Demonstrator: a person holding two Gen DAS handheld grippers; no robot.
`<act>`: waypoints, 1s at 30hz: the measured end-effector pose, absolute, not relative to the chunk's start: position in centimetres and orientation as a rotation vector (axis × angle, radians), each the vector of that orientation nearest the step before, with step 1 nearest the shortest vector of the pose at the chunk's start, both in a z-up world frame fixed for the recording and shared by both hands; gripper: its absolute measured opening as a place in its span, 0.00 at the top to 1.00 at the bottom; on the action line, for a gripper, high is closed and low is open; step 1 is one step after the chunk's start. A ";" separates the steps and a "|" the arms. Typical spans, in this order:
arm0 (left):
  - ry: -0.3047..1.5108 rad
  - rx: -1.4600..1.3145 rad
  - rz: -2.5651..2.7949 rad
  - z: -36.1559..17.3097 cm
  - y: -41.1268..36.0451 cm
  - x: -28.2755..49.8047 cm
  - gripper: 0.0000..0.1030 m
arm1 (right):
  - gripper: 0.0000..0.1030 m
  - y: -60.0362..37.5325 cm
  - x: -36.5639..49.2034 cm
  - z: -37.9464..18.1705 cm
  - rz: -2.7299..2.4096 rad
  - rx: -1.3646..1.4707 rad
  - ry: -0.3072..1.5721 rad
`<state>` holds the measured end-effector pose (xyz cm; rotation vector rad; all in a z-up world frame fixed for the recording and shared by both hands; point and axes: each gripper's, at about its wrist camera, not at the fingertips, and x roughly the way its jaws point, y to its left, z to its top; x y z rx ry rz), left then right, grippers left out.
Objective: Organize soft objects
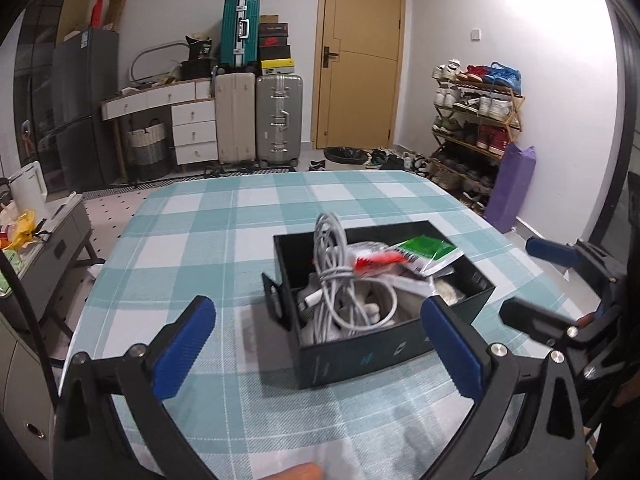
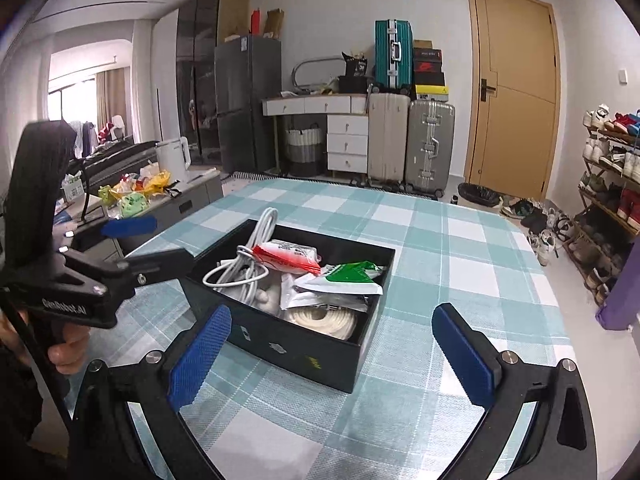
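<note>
Blue-padded fingers of the left gripper [image 1: 318,344] are standing wide apart, holding nothing, with the black rectangular cardboard box [image 1: 360,354] sitting just ahead between them on the teal-and-white checked tablecloth [image 1: 192,220]. Likewise the right gripper [image 2: 332,354] is gaping empty, the box just beyond its fingertips. Inside the box are lying a coiled white cable [image 2: 244,268], a red-and-white packet [image 2: 286,258], a green-and-white pouch [image 2: 348,278] and a cream rope coil [image 2: 324,320].

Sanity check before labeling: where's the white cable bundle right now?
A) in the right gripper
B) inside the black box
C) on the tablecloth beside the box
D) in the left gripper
B: the white cable bundle lies inside the black box, while the left gripper and right gripper are both open and empty.
</note>
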<state>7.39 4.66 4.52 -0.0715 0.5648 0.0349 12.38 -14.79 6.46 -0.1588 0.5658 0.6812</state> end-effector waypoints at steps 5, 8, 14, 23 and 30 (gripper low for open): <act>0.562 -0.064 0.061 3.1 4.8 7.0 0.00 | 0.01 -14.6 12.0 6.3 0.697 -0.149 0.534; 0.552 -0.064 0.081 2.5 4.9 6.9 0.00 | 0.01 -14.8 11.9 6.2 0.700 -0.133 0.514; 0.532 -0.080 0.091 1.9 5.0 6.9 0.00 | 0.01 -14.7 11.8 5.7 0.691 -0.131 0.493; 0.504 -0.093 0.090 2.1 5.2 6.5 0.00 | 0.01 -14.7 11.8 4.9 0.673 -0.130 0.478; 0.507 -0.107 0.092 2.1 5.5 6.4 0.00 | 0.01 -14.8 12.1 4.5 0.678 -0.116 0.469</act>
